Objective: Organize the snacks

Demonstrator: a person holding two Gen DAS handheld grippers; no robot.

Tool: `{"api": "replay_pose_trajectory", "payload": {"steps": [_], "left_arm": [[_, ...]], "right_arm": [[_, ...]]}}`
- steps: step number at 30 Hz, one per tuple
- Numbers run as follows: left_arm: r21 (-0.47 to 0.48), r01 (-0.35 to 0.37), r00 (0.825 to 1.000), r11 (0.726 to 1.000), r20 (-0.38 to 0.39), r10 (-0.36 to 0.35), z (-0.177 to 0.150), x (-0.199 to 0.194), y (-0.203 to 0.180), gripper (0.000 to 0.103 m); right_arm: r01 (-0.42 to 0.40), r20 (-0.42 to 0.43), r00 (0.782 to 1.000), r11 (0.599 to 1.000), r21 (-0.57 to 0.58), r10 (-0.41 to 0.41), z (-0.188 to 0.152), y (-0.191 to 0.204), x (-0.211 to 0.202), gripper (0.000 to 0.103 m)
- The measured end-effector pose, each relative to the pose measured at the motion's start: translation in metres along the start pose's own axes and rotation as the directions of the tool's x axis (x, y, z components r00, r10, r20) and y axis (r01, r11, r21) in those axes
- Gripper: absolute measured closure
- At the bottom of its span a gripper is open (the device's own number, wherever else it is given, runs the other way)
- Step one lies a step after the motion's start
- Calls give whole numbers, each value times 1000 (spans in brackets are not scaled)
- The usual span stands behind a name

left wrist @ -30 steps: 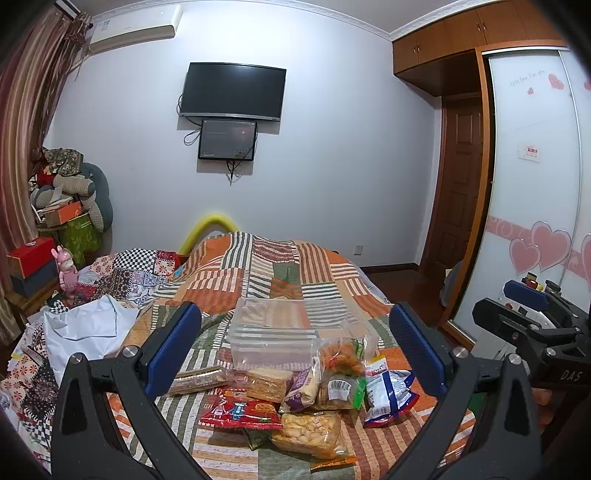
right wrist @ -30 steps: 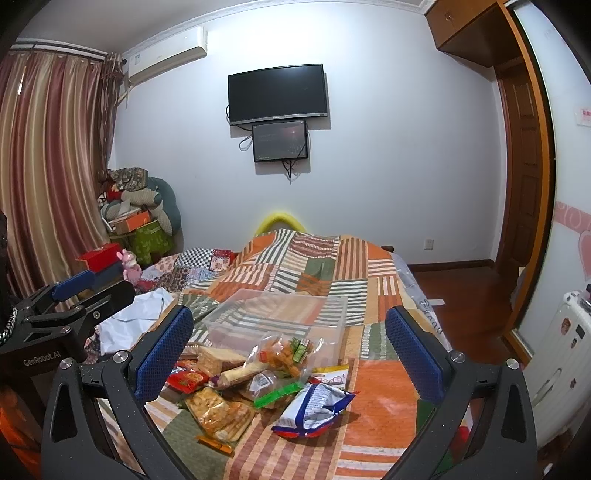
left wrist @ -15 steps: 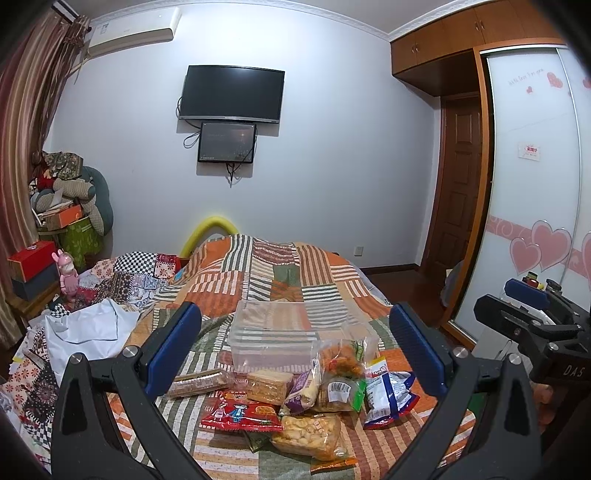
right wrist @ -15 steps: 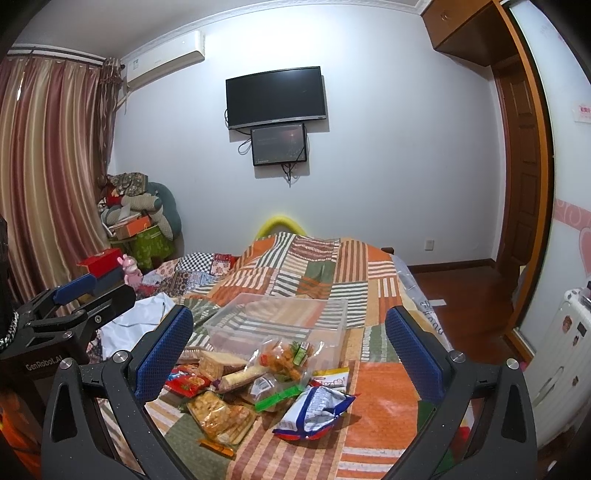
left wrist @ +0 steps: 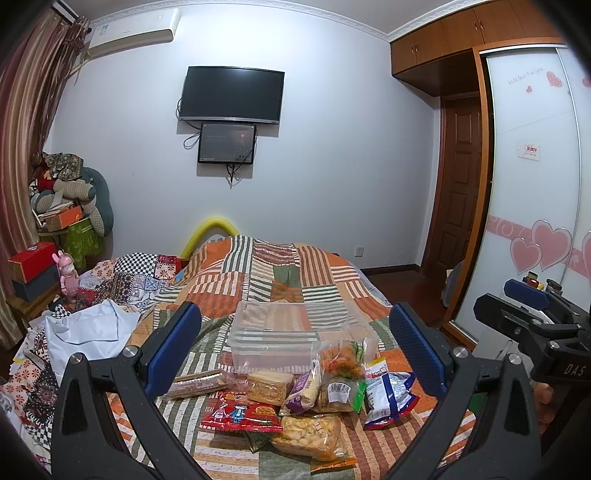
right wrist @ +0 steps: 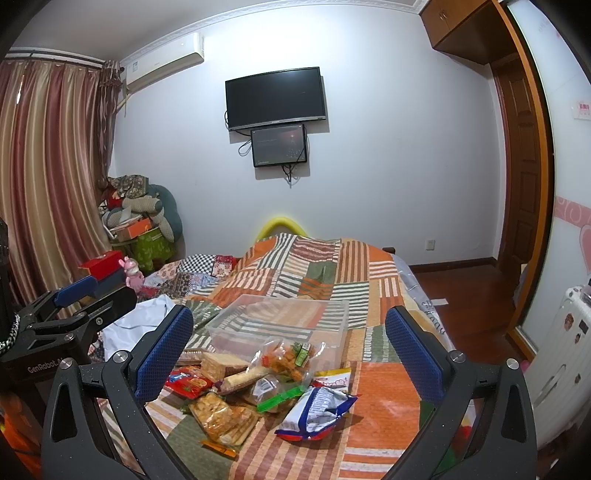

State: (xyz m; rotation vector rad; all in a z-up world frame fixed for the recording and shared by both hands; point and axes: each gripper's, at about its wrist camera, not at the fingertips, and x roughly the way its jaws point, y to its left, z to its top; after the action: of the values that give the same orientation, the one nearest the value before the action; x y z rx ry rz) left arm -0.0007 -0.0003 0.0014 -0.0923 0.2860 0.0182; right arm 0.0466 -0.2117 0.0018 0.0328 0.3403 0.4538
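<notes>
Storage box (left wrist: 277, 334): clear, smooth plastic. Snack packets (left wrist: 295, 402): glossy film, partly transparent, partly printed foil, crinkled. Bedspread (right wrist: 384, 398): matt woven patchwork cloth. Left gripper (left wrist: 295, 350) and right gripper (right wrist: 288, 350): matt black plastic with speckled finish, metal screw heads; finger pads (right wrist: 162, 352) textured blue rubber. Wardrobe door (left wrist: 532, 184): glossy panel, wood frame.

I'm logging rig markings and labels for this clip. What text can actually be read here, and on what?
"DAS": on the right gripper body, seen from the left wrist.
"GenRobot.AI": on the left gripper body, seen from the right wrist.
Snack packets, wardrobe door script, air conditioner sticker: too small or blurred.
</notes>
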Motion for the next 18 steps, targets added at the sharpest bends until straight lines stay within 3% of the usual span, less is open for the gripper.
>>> {"api": "replay_pose_trajectory", "payload": {"steps": [18], "left_arm": [[1,-2,1000,1000,0,2,2,-1,-1,0]], "right_arm": [[-5,2,1000,1000,6,5,-2,1,0,0]]}}
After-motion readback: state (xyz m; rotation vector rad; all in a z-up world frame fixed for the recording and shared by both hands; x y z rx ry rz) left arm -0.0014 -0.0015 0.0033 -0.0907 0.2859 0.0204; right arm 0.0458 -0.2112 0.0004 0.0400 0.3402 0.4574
